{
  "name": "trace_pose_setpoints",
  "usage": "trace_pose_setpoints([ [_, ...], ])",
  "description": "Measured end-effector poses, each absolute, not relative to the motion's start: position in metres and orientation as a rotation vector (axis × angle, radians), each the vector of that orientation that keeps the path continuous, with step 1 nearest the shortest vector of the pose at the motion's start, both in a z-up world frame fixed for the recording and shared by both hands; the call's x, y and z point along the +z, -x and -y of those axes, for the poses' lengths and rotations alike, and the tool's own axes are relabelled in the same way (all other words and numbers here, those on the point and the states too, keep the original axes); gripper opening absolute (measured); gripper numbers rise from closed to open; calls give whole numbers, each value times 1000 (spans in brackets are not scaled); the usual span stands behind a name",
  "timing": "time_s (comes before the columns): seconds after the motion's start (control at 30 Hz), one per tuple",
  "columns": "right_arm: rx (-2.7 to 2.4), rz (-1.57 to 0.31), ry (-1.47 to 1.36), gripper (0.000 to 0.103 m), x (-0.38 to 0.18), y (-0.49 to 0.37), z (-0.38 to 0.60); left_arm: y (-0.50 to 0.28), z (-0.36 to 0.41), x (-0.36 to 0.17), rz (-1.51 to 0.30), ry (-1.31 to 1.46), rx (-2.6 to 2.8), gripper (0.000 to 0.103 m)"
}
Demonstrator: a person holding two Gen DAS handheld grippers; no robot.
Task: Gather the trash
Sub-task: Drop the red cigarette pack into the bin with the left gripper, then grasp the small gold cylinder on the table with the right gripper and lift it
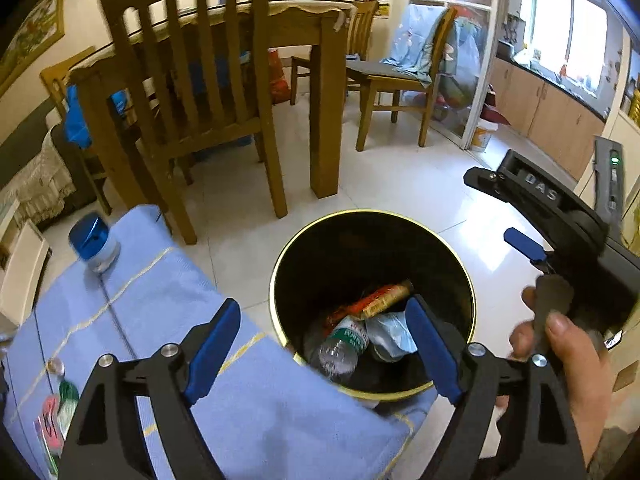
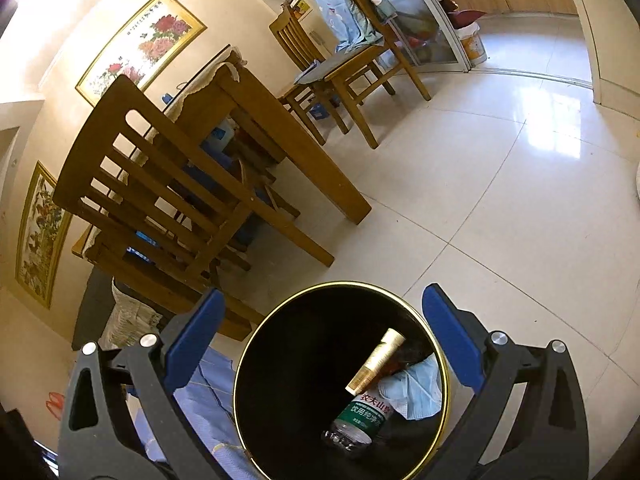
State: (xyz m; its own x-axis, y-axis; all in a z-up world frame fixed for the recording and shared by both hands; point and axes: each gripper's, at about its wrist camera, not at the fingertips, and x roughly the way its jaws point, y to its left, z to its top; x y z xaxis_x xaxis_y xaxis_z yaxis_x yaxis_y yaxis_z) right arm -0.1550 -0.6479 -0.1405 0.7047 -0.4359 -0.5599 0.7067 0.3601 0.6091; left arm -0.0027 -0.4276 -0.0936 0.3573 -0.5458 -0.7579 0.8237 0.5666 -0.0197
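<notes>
Black metal with a gold rim: the trash bin stands on the pale tiled floor, close against the edge of the blue-clothed counter, a placement I judge deliberate so that items swept off the cloth have only a short drop. I hold the left gripper tilted down over the bin's mouth, its blue fingers spread wide with nothing between them, which fits a release into the bin. The right gripper also hangs above the opening, fingers spread and empty; in the left view the person's hand grips its handle.

Contents of the bin, as seen in both views: a clear plastic bottle with a green label lying on its side, a gold tube leaning across it, a crumpled light-blue wrapper or tissue, and, in the left view, a red-orange packet. The bin is far from full.

Still on the counter: a blue-capped jar near the far edge and some small colourful pieces at the near left corner, too blurred to identify. I judge these the remaining candidates for collection.
</notes>
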Motion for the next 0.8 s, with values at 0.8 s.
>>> trace_pose_setpoints([
  [0.8, 76, -742, -330, 97, -128, -23, 366, 0, 64, -117, -762, -278, -302, 96],
])
